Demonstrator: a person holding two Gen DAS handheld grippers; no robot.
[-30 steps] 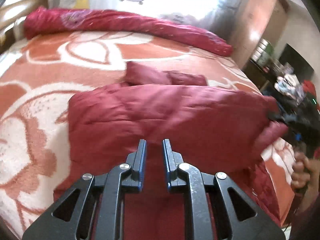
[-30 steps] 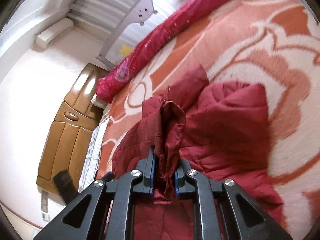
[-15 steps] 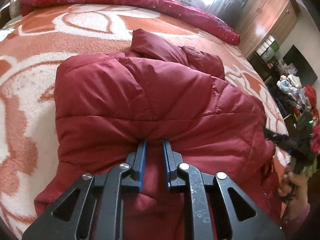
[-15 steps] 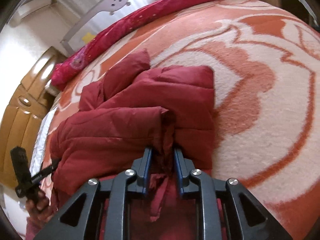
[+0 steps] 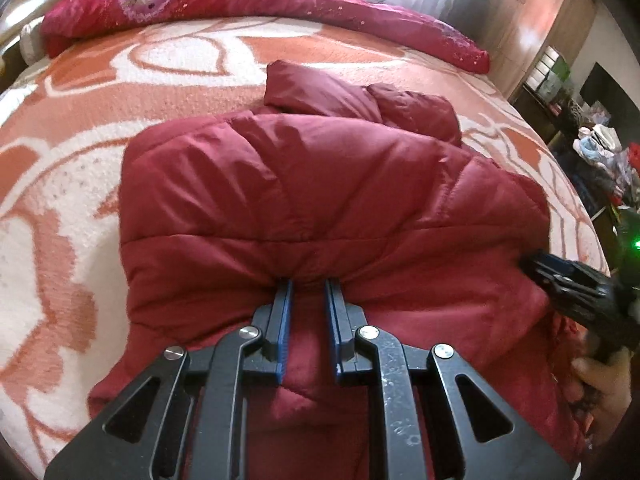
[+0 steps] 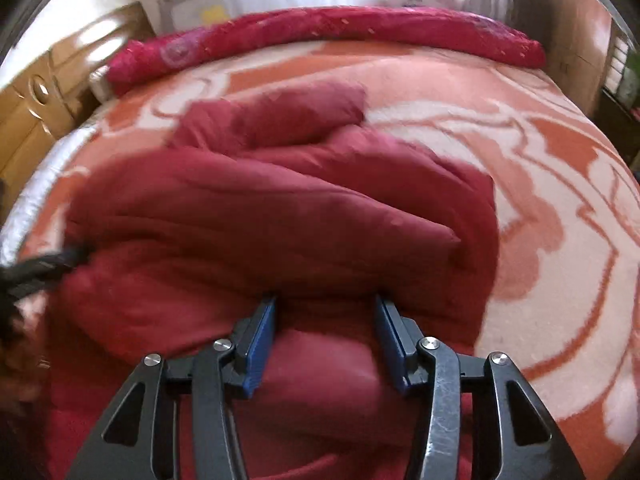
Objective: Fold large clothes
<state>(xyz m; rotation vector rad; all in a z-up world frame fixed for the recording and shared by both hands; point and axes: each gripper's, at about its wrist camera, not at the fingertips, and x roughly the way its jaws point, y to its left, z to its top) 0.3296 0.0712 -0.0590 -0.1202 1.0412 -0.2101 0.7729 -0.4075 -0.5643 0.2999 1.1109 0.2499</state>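
A dark red puffer jacket point(image 5: 320, 200) lies folded over on the bed; it fills the right wrist view point(image 6: 280, 216) too. My left gripper point(image 5: 308, 284) is shut on a bunch of the jacket's near edge. My right gripper point(image 6: 325, 304) is open, its jaws wide apart over the jacket's edge, with fabric bulging between them but not pinched. The right gripper also shows at the right edge of the left wrist view point(image 5: 568, 280), against the jacket's right side. The left gripper shows blurred at the left edge of the right wrist view point(image 6: 40, 268).
The bed carries an orange and white patterned blanket point(image 5: 80, 160). A rolled red quilt point(image 5: 260, 4) lies along the far side. A wooden headboard point(image 6: 40, 92) stands at the left. A wardrobe point(image 5: 552, 20) and cluttered shelves point(image 5: 600, 148) stand at the right.
My right gripper has let go of the jacket's edge and its jaws have opened wide. The folded-over jacket has settled flatter on the bed. My left gripper keeps its hold.
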